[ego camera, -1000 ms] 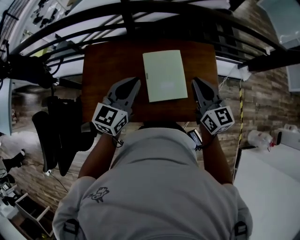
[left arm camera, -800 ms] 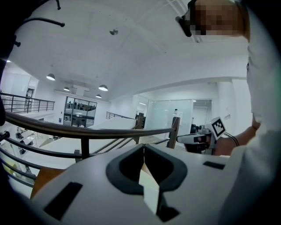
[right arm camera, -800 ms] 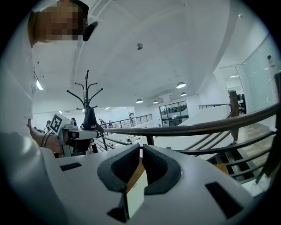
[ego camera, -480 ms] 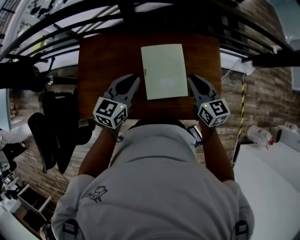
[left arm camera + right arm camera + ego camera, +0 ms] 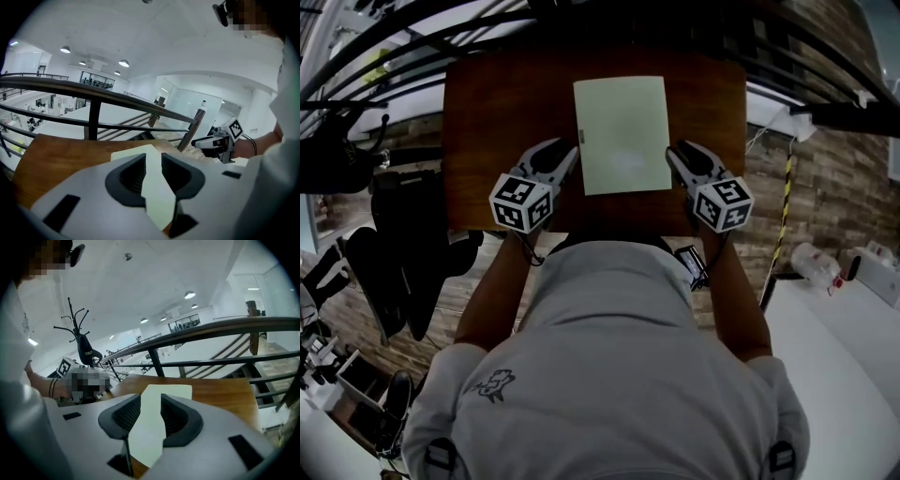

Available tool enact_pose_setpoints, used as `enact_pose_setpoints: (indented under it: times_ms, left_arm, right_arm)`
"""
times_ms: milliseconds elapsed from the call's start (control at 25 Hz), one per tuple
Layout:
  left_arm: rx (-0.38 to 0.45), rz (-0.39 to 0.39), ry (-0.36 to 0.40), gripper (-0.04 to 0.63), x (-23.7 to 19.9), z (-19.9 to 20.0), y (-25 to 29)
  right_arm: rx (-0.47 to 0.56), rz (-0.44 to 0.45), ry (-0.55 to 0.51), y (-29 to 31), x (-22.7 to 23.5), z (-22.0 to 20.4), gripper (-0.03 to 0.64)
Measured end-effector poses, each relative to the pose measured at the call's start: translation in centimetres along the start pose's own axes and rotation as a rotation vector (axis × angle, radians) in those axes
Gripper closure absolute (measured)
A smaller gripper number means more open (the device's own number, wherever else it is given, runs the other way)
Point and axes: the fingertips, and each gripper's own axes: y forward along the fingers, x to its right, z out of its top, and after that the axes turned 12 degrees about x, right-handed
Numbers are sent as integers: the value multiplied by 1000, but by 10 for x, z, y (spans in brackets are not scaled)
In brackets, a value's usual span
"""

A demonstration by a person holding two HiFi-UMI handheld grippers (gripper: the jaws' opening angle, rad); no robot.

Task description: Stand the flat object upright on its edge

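Shows one pale flat sheet [image 5: 622, 134] lying on one counter [image 5: 497, 122]; shows two grippers, left gripper [image 5: 562, 155] and right gripper [image 5: 682, 155], at its near corners, jaws opening, pinching nothing

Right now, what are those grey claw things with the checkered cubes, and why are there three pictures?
Those are hand-held grippers. A person holds one in each hand, and each has two jaws that pinch like tongs. The cubes are part of them. One picture comes from a camera on the person's head, looking down at the left gripper, the right gripper and a brown wooden table. The other two come from cameras riding on each gripper, looking along its jaws. A pale green sheet lies flat on the table between the two grippers. Both grippers' jaws are opening and neither pinches anything. The sheet just shows through the gaps.
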Motion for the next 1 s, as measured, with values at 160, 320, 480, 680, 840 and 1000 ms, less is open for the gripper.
enact_pose_setpoints:
  times_ms: [160, 320, 480, 680, 840, 1000]
  left_arm:
    - [-45, 27, -23, 448, -13, -24, 19]
    - [-99, 43, -70, 422, -21, -46, 33]
    - [-142, 55, -112, 406, -33, -70, 38]
    - [-184, 67, -150, 385, -45, -90, 47]
    - [-219, 87, -219, 368, -56, -111, 53]
    - [-259, 115, -260, 353, -69, -129, 54]
  right_arm:
    - [-64, 24, 55, 17, 16, -22, 459]
    - [-140, 39, 103, 28, 31, -43, 430]
    - [-179, 19, 132, 38, 47, -61, 407]
    - [-219, 15, 170, 51, 63, -78, 393]
    - [-240, 18, 182, 62, 71, -88, 391]
    - [-286, 25, 208, 73, 77, -105, 387]
